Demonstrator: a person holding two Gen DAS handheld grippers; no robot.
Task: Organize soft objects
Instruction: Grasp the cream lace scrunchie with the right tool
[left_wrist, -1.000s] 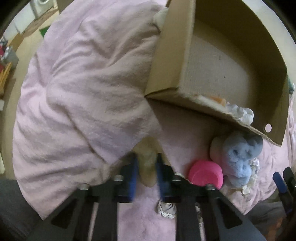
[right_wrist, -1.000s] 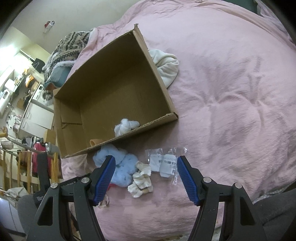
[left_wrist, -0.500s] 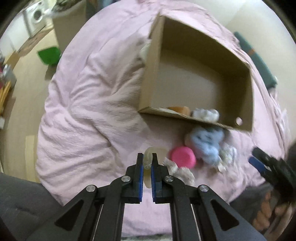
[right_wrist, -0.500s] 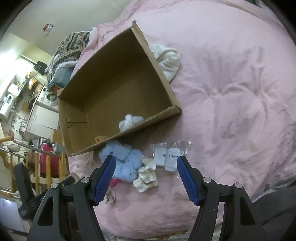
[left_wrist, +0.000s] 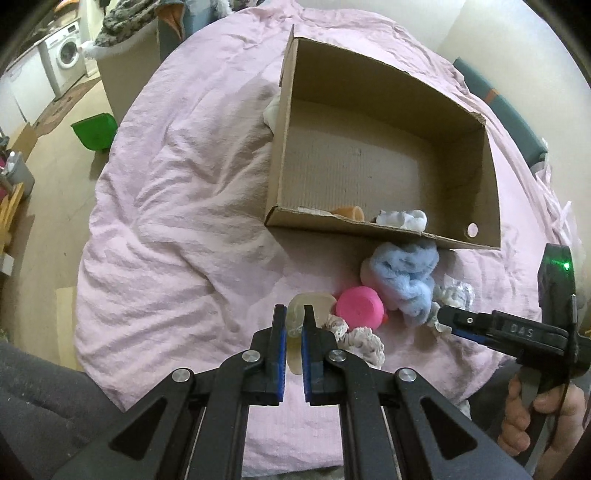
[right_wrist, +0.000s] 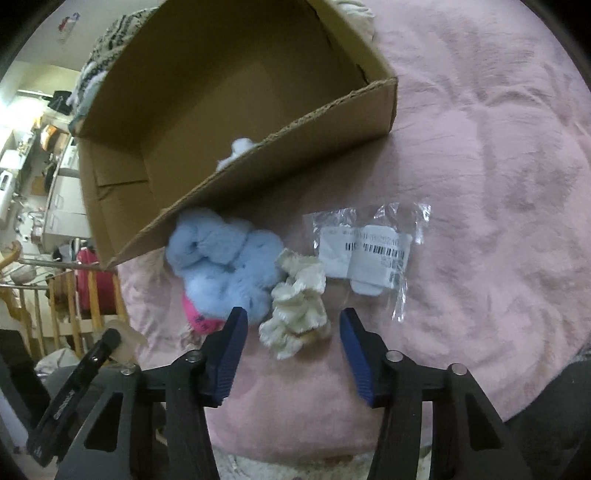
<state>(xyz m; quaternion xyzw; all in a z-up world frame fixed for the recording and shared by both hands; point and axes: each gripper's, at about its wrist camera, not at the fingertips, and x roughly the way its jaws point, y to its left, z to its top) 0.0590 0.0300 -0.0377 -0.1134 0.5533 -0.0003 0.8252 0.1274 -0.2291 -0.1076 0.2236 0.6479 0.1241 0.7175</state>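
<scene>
left gripper: still clamped on pale translucent soft piece, lifted farther back from cardboard box | right gripper: still spread wide, empty, now lower, cream scrunchie between its fingertips | blue fluffy toy just ahead-left

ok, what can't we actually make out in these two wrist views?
- Translucent soft piece in the left claw: its pads cover most of it, left wrist view; identity unclear.
- Pink object: mostly hidden behind the blue plush, right wrist view.
- Orange item in the cardboard box: cut off by the near wall.
- Bag labels: print too blurred.
- Right claw: open by the cream scrunchie; contact unclear.
</scene>
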